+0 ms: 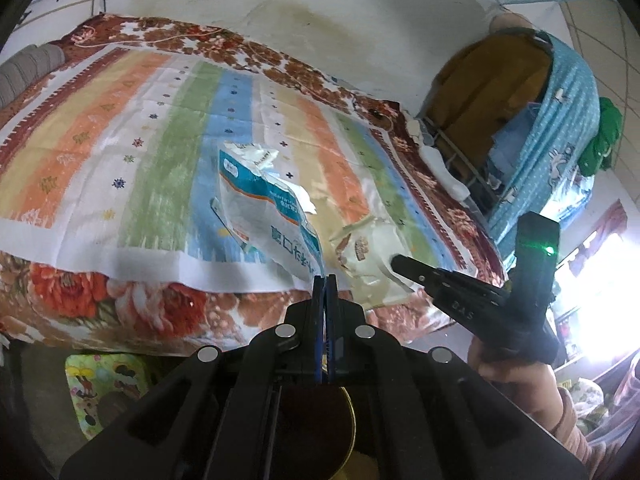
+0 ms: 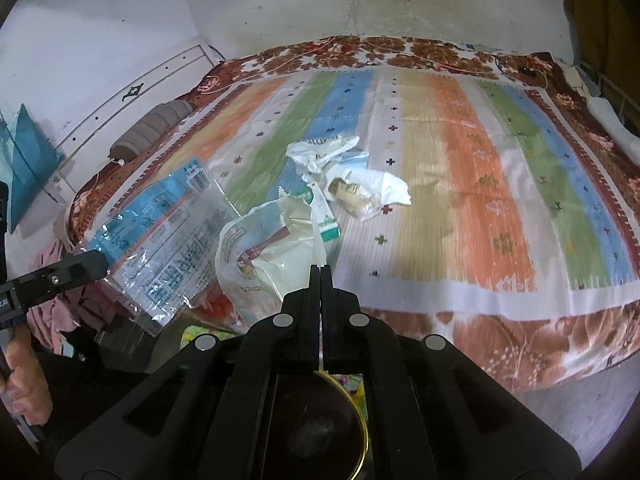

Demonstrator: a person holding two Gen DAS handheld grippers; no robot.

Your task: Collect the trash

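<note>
My left gripper is shut on a blue-and-clear plastic package, held off the bed's near edge; it also shows in the right wrist view, with the left gripper at its lower corner. My right gripper is shut on a cream snack bag, which also shows in the left wrist view with the right gripper on it. More crumpled white wrappers lie on the striped bedspread beyond both grippers.
The bed fills both views, with a floral blanket edge at the front. A grey pillow roll lies at the left. A cartoon-print stool stands below the bed. A blue fabric wardrobe stands at the right.
</note>
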